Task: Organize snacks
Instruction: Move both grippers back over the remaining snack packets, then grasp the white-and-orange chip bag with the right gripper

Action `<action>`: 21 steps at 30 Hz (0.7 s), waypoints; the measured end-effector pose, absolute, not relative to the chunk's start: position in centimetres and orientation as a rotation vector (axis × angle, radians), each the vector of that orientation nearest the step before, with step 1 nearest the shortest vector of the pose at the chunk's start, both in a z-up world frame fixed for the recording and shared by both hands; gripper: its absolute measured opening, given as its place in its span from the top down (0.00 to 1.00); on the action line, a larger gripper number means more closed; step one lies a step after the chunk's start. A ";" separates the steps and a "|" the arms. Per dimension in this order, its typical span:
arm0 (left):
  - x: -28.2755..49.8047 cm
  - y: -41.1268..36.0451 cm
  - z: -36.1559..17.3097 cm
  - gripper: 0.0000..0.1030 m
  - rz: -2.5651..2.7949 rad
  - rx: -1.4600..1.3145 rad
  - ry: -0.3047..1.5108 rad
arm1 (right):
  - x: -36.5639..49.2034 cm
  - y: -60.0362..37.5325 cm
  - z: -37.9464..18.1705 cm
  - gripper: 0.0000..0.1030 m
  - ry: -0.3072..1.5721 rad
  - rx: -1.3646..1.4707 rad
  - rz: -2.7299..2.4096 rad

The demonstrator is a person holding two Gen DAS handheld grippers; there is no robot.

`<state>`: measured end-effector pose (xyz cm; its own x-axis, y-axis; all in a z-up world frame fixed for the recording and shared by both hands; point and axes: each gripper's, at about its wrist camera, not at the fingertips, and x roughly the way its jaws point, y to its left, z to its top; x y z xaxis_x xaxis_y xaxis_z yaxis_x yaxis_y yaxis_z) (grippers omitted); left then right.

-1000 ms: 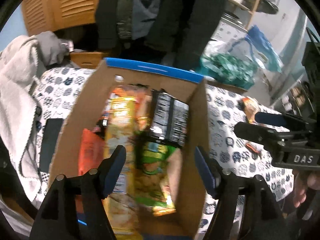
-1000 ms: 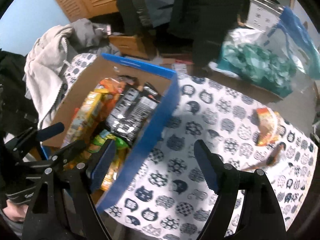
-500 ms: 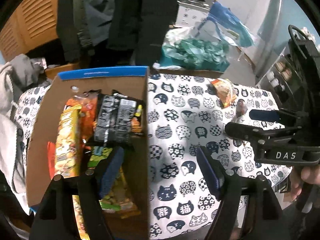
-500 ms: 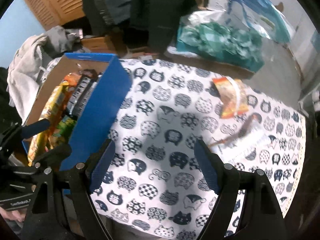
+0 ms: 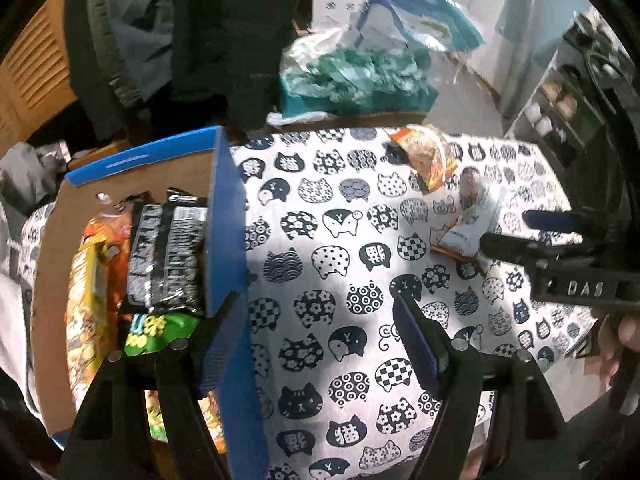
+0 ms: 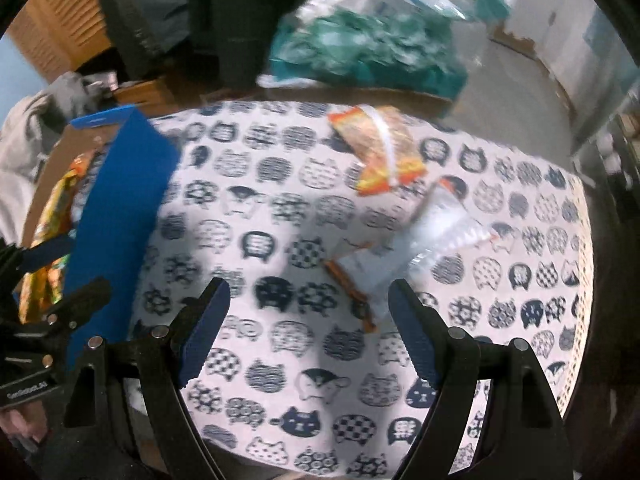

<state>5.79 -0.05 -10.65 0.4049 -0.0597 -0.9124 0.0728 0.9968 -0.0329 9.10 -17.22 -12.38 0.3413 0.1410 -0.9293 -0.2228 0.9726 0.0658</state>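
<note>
A blue-sided cardboard box (image 5: pixel 224 216) stands at the table's left and holds several snack packs, among them a black pack (image 5: pixel 166 260) and a yellow one (image 5: pixel 82 312). It also shows in the right wrist view (image 6: pixel 120 200). An orange snack bag (image 6: pixel 378 148) and a white-and-clear pack (image 6: pixel 400 256) lie on the cat-print cloth at the right; both show in the left wrist view (image 5: pixel 428 156), (image 5: pixel 468 220). My left gripper (image 5: pixel 316 336) is open and empty beside the box's right wall. My right gripper (image 6: pixel 310 324) is open and empty, just short of the white pack.
The cat-print tablecloth (image 6: pixel 280 360) covers the table. A teal and clear plastic bag (image 5: pixel 352 72) sits beyond the far edge. Dark coats (image 5: pixel 208 32) hang behind the box. Grey clothes (image 6: pixel 36 128) lie at the far left.
Both grippers have swung right, from over the box to over the cloth. The right gripper now faces the white pack. Both stay open.
</note>
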 end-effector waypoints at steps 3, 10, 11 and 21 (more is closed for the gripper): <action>7.1 -0.8 -11.7 0.25 -0.080 0.016 1.174 | 9.9 -19.2 -13.1 0.22 1.195 -0.048 0.162; 9.1 -2.0 -13.7 0.25 -0.086 0.011 1.189 | 12.6 -22.3 -15.6 0.22 1.225 0.072 0.081; 9.4 -2.1 -14.0 0.25 -0.084 0.013 1.189 | 13.0 -22.5 -16.1 0.22 1.227 0.086 0.070; 10.5 -2.5 -16.3 0.25 -0.080 0.025 1.221 | 15.5 -23.4 -20.6 0.22 1.288 0.100 0.007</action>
<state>10.51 -2.52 -16.34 0.3402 -0.0481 -0.9391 0.0755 0.9969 -0.0237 15.54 -23.41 -20.62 0.2799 0.0608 -0.9581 0.0507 0.9957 0.0780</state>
